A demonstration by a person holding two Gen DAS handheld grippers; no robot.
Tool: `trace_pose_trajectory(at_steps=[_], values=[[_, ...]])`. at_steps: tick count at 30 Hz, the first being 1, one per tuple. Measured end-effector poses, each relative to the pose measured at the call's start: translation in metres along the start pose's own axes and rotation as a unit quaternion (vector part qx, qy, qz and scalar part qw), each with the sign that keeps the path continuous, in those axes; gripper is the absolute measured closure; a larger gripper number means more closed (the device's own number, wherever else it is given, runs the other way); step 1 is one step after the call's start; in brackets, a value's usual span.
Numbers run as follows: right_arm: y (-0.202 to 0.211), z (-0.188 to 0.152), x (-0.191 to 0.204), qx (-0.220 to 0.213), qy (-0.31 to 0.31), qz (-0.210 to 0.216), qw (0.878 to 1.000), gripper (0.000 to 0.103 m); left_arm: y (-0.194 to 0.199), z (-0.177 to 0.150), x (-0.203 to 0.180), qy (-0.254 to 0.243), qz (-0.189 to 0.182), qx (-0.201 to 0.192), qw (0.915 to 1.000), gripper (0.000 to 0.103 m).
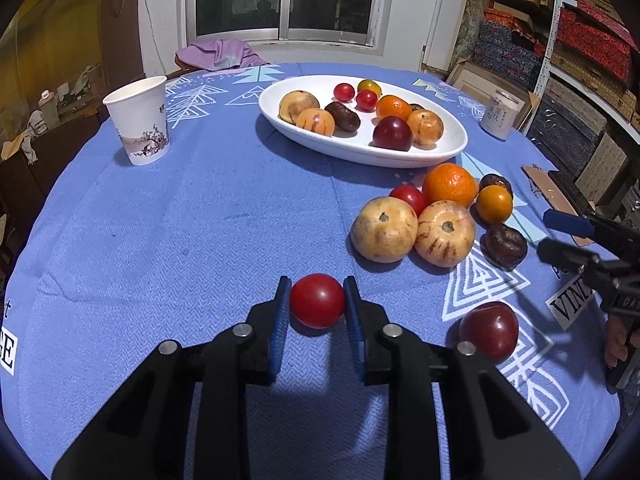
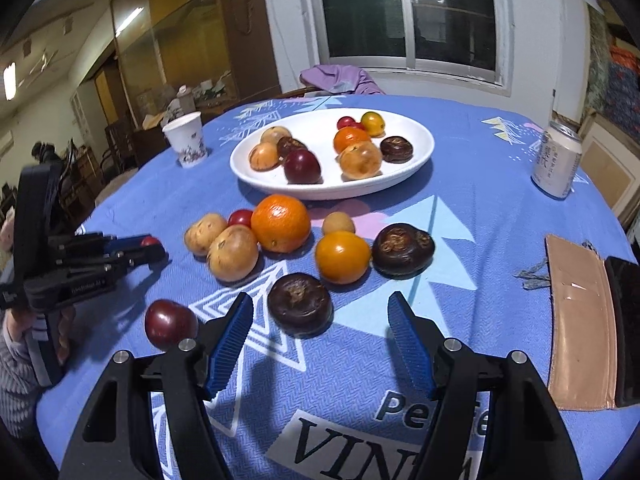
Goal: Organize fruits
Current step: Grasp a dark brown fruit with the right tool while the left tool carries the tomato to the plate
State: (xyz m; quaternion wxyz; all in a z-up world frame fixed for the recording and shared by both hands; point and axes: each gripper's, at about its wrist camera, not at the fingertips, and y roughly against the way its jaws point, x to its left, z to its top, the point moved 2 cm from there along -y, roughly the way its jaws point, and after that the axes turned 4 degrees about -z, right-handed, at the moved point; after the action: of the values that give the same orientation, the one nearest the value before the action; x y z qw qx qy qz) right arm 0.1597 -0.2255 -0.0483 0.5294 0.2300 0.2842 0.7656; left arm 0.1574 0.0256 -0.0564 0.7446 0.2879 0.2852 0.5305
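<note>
My left gripper [image 1: 317, 300] is shut on a small red tomato [image 1: 317, 301], low over the blue tablecloth; it also shows in the right wrist view [image 2: 150, 245]. My right gripper [image 2: 320, 320] is open and empty, just short of a dark brown fruit [image 2: 300, 304]. A white oval plate [image 1: 448, 152] at the back holds several fruits. Loose fruits lie in front of it: an orange [image 2: 281, 223], two tan fruits [image 1: 384, 229], a yellow-orange fruit [image 2: 342, 256], another dark fruit [image 2: 402, 250] and a dark red plum [image 2: 170, 323].
A paper cup [image 1: 140, 120] stands at the back left. A drink can [image 2: 556, 164] stands at the right. A tan wallet [image 2: 580, 320] and a dark phone [image 2: 626, 332] lie at the right edge. A purple cloth [image 2: 340, 78] lies behind the table.
</note>
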Motion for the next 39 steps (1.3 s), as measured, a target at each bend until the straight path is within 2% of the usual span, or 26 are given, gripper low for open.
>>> trace_pose_trajectory(at_steps=[8,11,14,17,18,22,27,31,35,39], values=[[-0.014,0.003,0.008,0.019,0.008,-0.009,1.000,0.033,-0.003,0.000,-0.002,-0.005,-0.004,0.005,1.0000,0.077],[-0.022,0.005,0.011,0.031,0.010,-0.006,0.999,0.041,-0.004,0.000,-0.003,-0.006,-0.007,0.008,0.9999,0.077],[-0.030,0.004,0.017,0.048,0.019,-0.005,0.999,0.054,-0.004,0.000,-0.004,-0.007,-0.008,0.008,0.9999,0.077],[-0.032,0.003,0.014,0.052,0.012,-0.004,0.999,0.057,-0.005,-0.001,-0.004,-0.006,-0.010,0.010,0.9999,0.077],[-0.032,0.003,0.013,0.052,0.007,-0.003,0.999,0.060,-0.006,-0.001,-0.003,-0.005,-0.011,0.012,0.9999,0.077],[-0.030,0.004,0.010,0.046,0.001,0.004,0.999,0.060,-0.007,-0.001,-0.001,0.001,-0.015,0.015,0.9998,0.077],[-0.008,0.007,0.000,0.012,-0.023,0.022,0.999,0.060,-0.003,0.002,0.000,0.008,-0.009,0.002,0.9999,0.077],[0.007,0.022,-0.017,-0.014,-0.042,0.018,0.999,0.060,0.002,0.026,-0.006,0.001,-0.007,-0.011,0.9999,0.077],[0.006,0.055,-0.036,-0.021,-0.046,-0.004,0.999,0.060,0.000,0.072,-0.015,-0.010,-0.003,-0.025,0.9996,0.077],[-0.011,0.096,-0.049,-0.025,-0.051,-0.018,0.998,0.060,-0.019,0.121,-0.027,-0.012,-0.006,-0.030,0.9994,0.077]])
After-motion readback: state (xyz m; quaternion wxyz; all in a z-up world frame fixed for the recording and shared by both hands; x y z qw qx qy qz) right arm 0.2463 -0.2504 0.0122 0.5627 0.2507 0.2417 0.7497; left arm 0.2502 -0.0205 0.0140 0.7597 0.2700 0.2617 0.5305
